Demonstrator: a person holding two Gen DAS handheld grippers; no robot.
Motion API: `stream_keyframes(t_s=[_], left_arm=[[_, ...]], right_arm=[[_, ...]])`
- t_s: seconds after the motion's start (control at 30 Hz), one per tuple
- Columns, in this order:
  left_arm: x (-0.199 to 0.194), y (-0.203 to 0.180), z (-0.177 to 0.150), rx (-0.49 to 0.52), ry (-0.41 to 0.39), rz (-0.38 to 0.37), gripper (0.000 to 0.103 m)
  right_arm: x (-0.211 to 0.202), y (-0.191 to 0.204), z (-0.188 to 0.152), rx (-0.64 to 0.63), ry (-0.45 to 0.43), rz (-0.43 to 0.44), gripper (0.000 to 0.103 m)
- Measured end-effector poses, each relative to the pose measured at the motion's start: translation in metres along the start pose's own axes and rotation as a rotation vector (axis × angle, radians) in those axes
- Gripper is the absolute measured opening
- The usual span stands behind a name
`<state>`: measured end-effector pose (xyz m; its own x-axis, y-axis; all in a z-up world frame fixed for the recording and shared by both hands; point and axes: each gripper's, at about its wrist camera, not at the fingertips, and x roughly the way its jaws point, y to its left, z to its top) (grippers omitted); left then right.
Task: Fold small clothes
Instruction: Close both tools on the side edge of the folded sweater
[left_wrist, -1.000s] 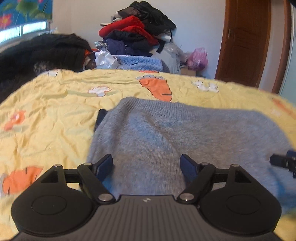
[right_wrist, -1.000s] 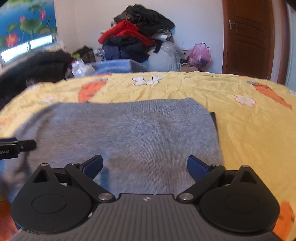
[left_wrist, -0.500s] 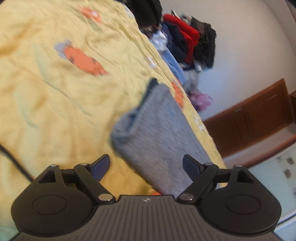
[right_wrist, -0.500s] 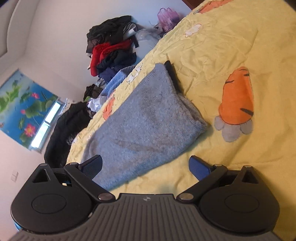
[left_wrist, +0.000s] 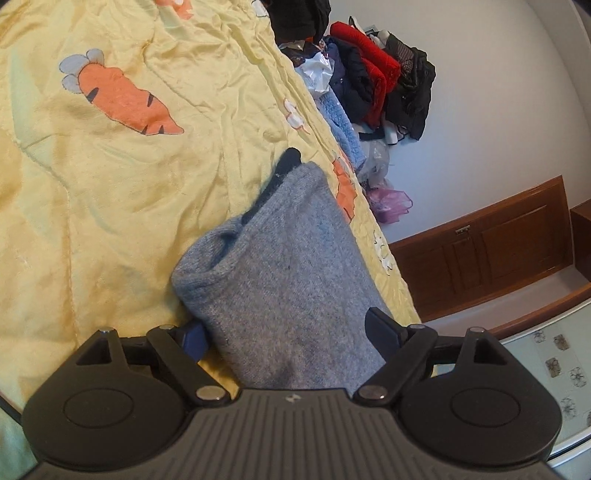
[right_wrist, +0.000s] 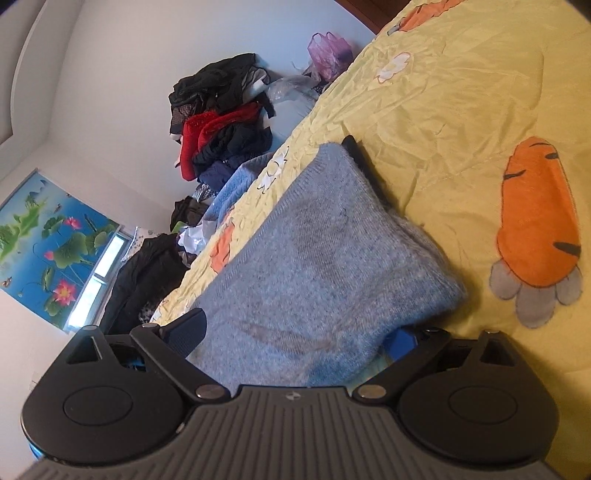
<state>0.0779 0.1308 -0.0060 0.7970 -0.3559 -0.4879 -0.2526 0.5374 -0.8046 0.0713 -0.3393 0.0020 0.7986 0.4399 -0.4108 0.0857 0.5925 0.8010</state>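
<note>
a: grey sweater (left_wrist: 284, 280) folded on yellow carrot bedspread (left_wrist: 110, 192), dark garment (left_wrist: 286, 164) under its far edge
b: grippers?
a: left gripper (left_wrist: 286, 334) and right gripper (right_wrist: 295, 334) both spread wide, straddling sweater's near corners; right jaws just narrowing, not clamped

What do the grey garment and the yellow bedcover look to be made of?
The grey garment looks like a soft knit, probably wool or a blend: fuzzy, matte surface, fine knit ribs along its edge, thick rounded folds. The yellow bedcover looks like a thin, smooth woven fabric, perhaps cotton or polyester: a slight sheen, many sharp creases, flat carrot pictures that may be printed or sewn on.
</note>
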Motion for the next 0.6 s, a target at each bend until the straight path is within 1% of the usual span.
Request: stream_keyframes(t_s=[0.03,0.07,0.1,0.13,0.17,0.2,0.23,0.3,0.33,0.37,0.4,0.43,0.5,0.6], left_arm=[[0.0,-0.002,-0.002,0.016,-0.01,0.012,0.086],[0.001,-0.004,-0.003,0.029,-0.018,0.023,0.085],[0.0,-0.006,-0.005,0.044,-0.027,0.039,0.082],[0.001,-0.009,-0.007,0.062,-0.035,0.066,0.067],[0.002,-0.011,-0.008,0.086,-0.035,0.105,0.047],[0.006,-0.011,-0.008,0.1,-0.028,0.133,0.036],[0.007,-0.009,-0.009,0.101,-0.023,0.145,0.025],[0.006,-0.005,-0.007,0.085,-0.018,0.136,0.024],[0.005,-0.003,-0.006,0.075,-0.016,0.14,0.019],[0.006,-0.001,-0.005,0.069,-0.016,0.154,0.009],[0.006,0.001,-0.005,0.071,-0.014,0.167,0.007],[0.007,0.001,-0.003,0.072,-0.013,0.165,0.006],[0.005,-0.003,0.0,0.09,-0.012,0.172,0.005],[-0.01,-0.015,0.003,0.139,-0.037,0.151,0.005]], right_arm=[[0.001,-0.002,0.001,0.01,-0.008,-0.009,0.091],[0.003,-0.002,0.002,0.015,-0.009,-0.023,0.086],[0.005,-0.002,0.003,0.011,-0.006,-0.038,0.083],[0.006,-0.002,0.002,0.004,-0.003,-0.049,0.081],[0.008,-0.002,0.002,-0.002,0.005,-0.055,0.075],[0.01,-0.002,0.001,-0.01,0.016,-0.062,0.067],[0.012,-0.002,0.0,-0.019,0.022,-0.068,0.064],[0.014,-0.006,0.0,-0.012,0.025,-0.065,0.052],[0.014,-0.009,0.001,0.001,0.03,-0.06,0.048],[0.016,-0.013,0.001,0.022,0.038,-0.052,0.033],[0.019,-0.017,0.001,0.048,0.051,-0.037,0.016],[0.018,-0.021,0.0,0.07,0.052,-0.034,0.016],[0.018,-0.02,-0.001,0.052,0.026,-0.042,0.016],[0.008,-0.012,0.001,0.037,-0.005,-0.013,0.016]])
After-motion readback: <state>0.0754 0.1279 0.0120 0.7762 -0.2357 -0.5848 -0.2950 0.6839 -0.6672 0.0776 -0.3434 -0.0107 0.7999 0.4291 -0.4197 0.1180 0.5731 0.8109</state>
